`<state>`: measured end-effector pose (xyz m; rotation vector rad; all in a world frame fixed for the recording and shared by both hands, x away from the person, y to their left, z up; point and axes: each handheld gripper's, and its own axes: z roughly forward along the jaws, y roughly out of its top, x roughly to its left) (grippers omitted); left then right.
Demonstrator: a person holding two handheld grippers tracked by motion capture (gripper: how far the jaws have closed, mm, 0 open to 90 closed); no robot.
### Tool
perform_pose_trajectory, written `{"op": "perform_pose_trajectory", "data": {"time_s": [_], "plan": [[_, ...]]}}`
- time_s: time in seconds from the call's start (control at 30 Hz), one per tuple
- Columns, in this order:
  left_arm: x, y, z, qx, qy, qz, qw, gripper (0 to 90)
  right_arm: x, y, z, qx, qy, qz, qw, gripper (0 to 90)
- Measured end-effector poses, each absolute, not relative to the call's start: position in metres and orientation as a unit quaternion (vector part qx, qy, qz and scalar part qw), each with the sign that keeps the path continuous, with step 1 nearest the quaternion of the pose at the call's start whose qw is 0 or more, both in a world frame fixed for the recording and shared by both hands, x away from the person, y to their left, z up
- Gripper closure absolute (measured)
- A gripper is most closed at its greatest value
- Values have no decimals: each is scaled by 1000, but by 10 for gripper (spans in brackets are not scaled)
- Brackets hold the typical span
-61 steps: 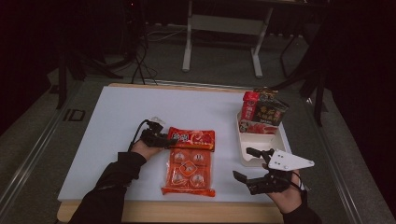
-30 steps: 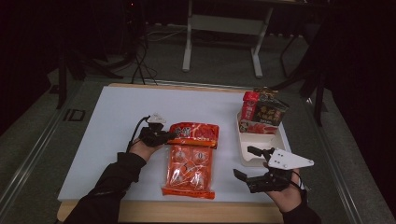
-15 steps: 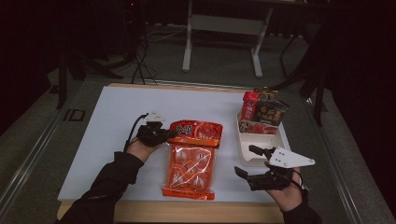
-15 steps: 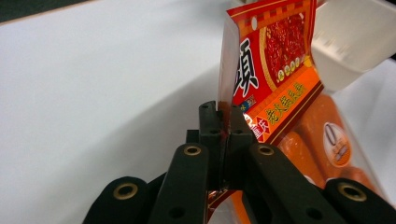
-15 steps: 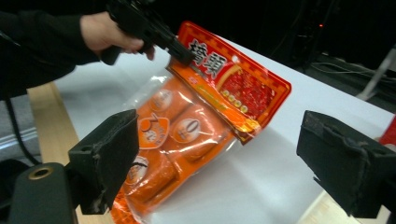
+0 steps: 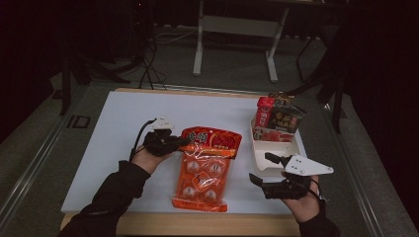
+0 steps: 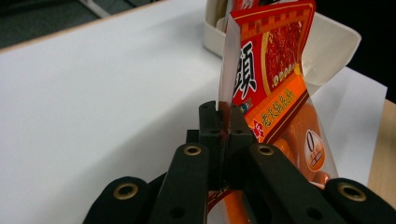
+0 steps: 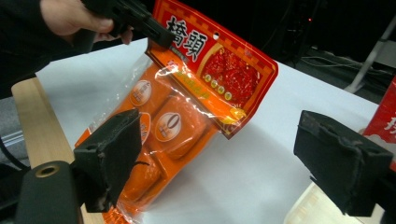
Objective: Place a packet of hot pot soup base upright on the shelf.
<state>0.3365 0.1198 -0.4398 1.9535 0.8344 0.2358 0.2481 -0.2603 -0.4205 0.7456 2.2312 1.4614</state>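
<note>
An orange-red snack bag (image 6: pixel 205 168) with several wrapped pieces inside lies near the table's front edge, its top raised off the surface. My left gripper (image 6: pixel 184 141) is shut on the bag's top left corner. In the left gripper view the jaws (image 7: pixel 223 109) pinch the bag's (image 7: pixel 271 70) clear edge seam. My right gripper (image 6: pixel 260 168) stands open just right of the bag; its jaws have just been closing a little, with nothing between them. In the right gripper view the bag (image 8: pixel 219 65) hangs tilted beyond the gripper (image 8: pixel 229 158), held by the left gripper (image 8: pixel 140 21).
A white tray (image 6: pixel 262 148) sits at the right, just behind my right gripper, with red and black food packets (image 6: pixel 276 118) standing in its far end. The white table (image 6: pixel 123 123) has a wooden front edge (image 6: pixel 197 224). Dark floor and stands lie beyond.
My left gripper has risen, lifting the bag's top edge off the table so the bag tilts up. The right hand has stayed where it was.
</note>
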Motion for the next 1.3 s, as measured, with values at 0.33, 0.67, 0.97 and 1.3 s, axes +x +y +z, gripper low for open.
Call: {"op": "perform_pose_trajectory", "data": {"time_s": [0.33,0.67,0.97,1.3], "plan": [[321,111,-426,793,308,95,517,896,252,-261,-420,275,788,520,180,159],[305,104,-413,793,267,98,539,896,264,-255,-423,280,788,517,185,160],[292,100,-403,789,244,86,558,897,271,-245,-427,266,789,530,162,235],[280,93,-391,781,221,78,579,897,265,-240,-429,225,810,521,145,696]]}}
